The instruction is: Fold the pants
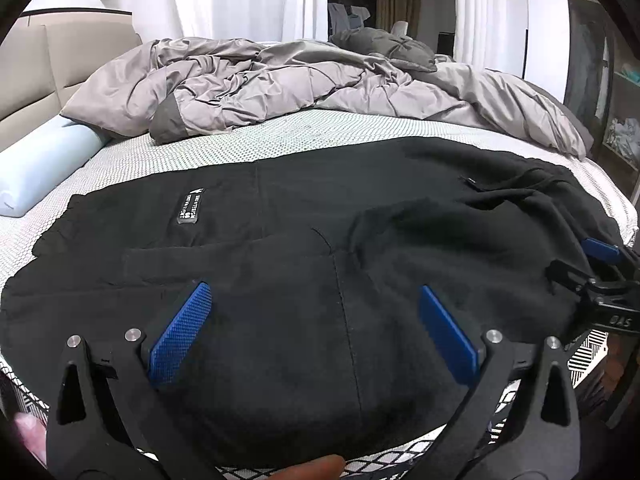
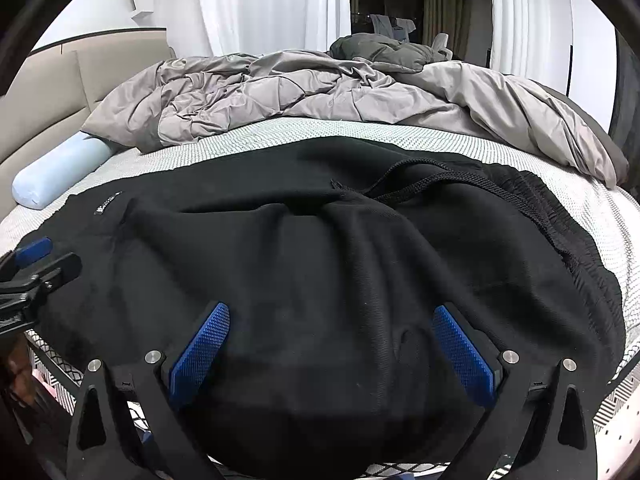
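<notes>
Black pants [image 1: 304, 240] lie spread across the near side of the bed, legs to the left, waistband with drawstring [image 2: 460, 180] to the right. A small label patch [image 1: 190, 206] shows on the left part. My left gripper [image 1: 314, 332] is open just above the near edge of the pants, blue pads [image 1: 180, 336] wide apart. My right gripper [image 2: 332, 352] is open too, over the seat area near the waistband, which is rumpled. Each gripper shows at the side of the other's view, the right one in the left wrist view [image 1: 604, 276] and the left one in the right wrist view [image 2: 36, 264].
A crumpled grey duvet [image 1: 280, 80] covers the far half of the mattress [image 1: 280, 140]. A light blue bolster [image 1: 44, 164] lies at the left by the beige headboard [image 1: 48, 64]. White curtains hang behind. The bed's near edge is just below my grippers.
</notes>
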